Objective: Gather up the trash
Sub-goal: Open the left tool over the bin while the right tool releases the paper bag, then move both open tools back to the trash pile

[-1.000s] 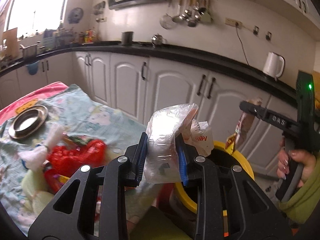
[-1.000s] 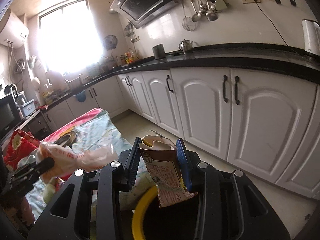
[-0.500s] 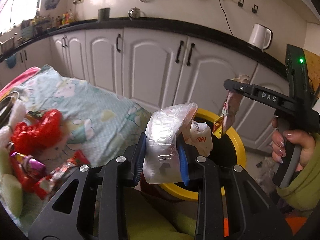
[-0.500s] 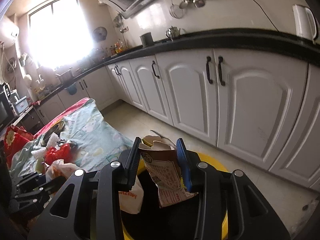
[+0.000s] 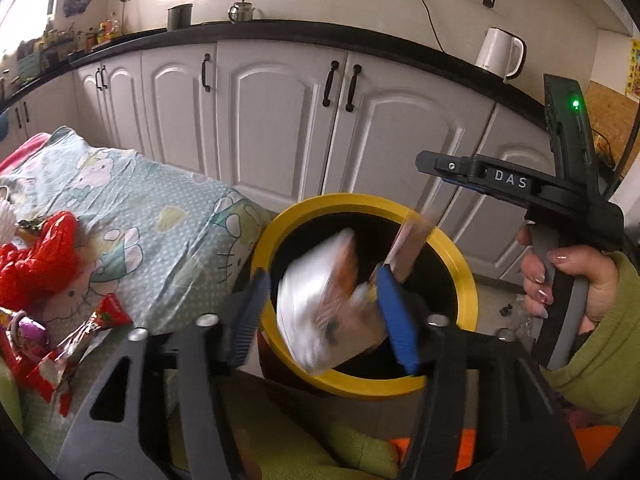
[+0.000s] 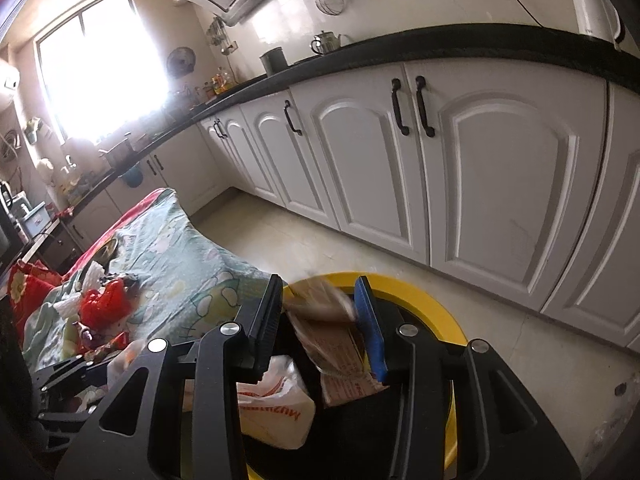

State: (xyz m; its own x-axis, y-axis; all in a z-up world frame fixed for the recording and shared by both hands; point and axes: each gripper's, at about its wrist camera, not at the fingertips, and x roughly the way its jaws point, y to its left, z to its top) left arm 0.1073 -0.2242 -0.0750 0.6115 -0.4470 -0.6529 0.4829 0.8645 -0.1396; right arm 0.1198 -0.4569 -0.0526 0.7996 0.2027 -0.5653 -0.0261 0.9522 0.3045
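Left claw (image 5: pixel 320 316) spread wide over bin (image 5: pixel 460 272), blurred bag (image 5: pixel 320 312) loose between jaws. Right claw (image 6: pixel 320 328) also spread, wrapper (image 6: pixel 336 344) touching blue finger.

The trash bin (image 5: pixel 466 276) stands on the floor just right of the bed (image 5: pixel 152 216), with the cabinets (image 5: pixel 276 120) behind it. A plastic bag (image 5: pixel 316 312) and a paper packet (image 6: pixel 340 344) hang over the bin's mouth. Wrappers (image 5: pixel 72 344) lie on the bed's near left. A kettle (image 5: pixel 500 54) stands on the bench (image 5: pixel 320 32) at far right.
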